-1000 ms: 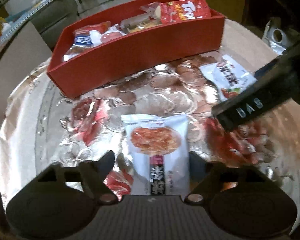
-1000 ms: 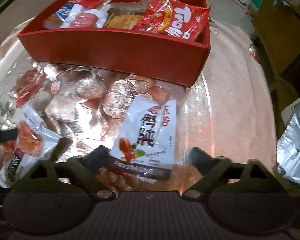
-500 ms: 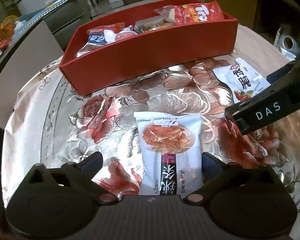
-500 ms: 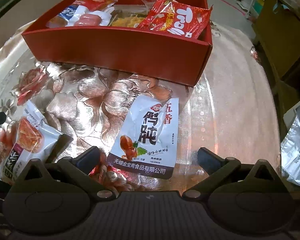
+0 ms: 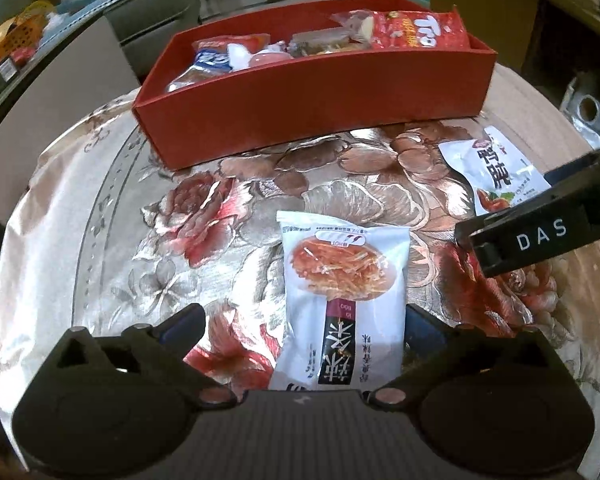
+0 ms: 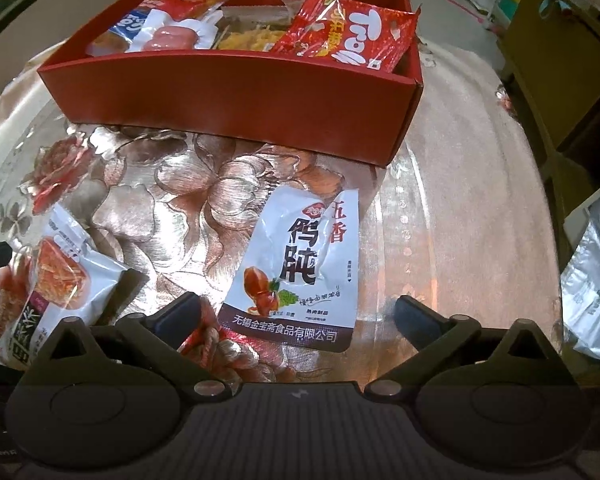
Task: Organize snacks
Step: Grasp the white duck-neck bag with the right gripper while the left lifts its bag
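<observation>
A red box (image 5: 312, 100) (image 6: 228, 96) stands at the far side of the table with several snack packets in it, among them a red packet (image 6: 348, 36). A white packet of orange strips (image 5: 340, 280) (image 6: 56, 280) lies flat on the cloth between the fingers of my left gripper (image 5: 302, 322), which is open; the left finger stands clear of it. Over a white packet with black characters (image 6: 304, 264) (image 5: 496, 176) my right gripper (image 6: 296, 312) hangs open, the packet's near end between its fingers. One right finger shows as a black bar (image 5: 540, 232).
A shiny floral tablecloth (image 5: 220, 208) covers the round table. A silver bag (image 6: 596, 280) lies off the table's right edge, with a wooden cabinet (image 6: 560, 60) behind it. A grey sofa (image 5: 152, 12) stands beyond the far left edge.
The left gripper's jaws have spread wider around the orange-strip packet, and its view has rolled a little. The right gripper's jaws have also widened. Both packets lie where they were.
</observation>
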### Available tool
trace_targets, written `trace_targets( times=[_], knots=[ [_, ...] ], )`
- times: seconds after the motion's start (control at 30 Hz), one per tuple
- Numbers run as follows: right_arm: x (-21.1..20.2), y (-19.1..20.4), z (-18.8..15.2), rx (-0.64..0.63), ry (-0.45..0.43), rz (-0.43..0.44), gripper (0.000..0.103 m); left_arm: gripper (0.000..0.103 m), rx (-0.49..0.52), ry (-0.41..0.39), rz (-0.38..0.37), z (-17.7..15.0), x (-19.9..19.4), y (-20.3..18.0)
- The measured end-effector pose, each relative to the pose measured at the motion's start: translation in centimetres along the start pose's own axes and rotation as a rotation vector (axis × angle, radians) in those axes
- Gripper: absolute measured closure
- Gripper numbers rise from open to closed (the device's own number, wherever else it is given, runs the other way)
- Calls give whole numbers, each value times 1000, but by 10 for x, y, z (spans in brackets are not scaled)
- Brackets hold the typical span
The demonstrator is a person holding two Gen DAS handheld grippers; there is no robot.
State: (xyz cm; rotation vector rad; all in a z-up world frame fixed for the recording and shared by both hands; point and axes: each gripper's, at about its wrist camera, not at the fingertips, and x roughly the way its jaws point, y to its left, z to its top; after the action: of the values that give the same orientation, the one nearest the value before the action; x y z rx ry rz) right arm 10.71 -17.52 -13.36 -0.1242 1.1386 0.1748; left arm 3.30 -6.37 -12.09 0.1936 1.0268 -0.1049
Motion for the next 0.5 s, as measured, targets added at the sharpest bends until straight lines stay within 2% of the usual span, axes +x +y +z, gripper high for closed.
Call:
trace_targets(
  times=[0.23, 0.3, 0.4, 0.47, 0.5],
  knots=[
    [-2, -2, -12, 21, -81, -5, 0, 3, -86, 28, -19, 0, 3, 7],
    [-2, -2, -12, 15, -81, -5, 0, 3, -113, 45, -49, 1, 6, 10],
    [-2, -3, -7, 7, -54, -3, 0, 4, -96, 42, -42, 2, 5, 7],
    [-4, 1, -6, 5, -46, -8, 9, 9, -92, 33, -48, 1, 2, 5],
    [-7, 5, -4, -7, -43, 1, 19, 17, -91, 35, -60, 2, 1, 4]
  ],
)
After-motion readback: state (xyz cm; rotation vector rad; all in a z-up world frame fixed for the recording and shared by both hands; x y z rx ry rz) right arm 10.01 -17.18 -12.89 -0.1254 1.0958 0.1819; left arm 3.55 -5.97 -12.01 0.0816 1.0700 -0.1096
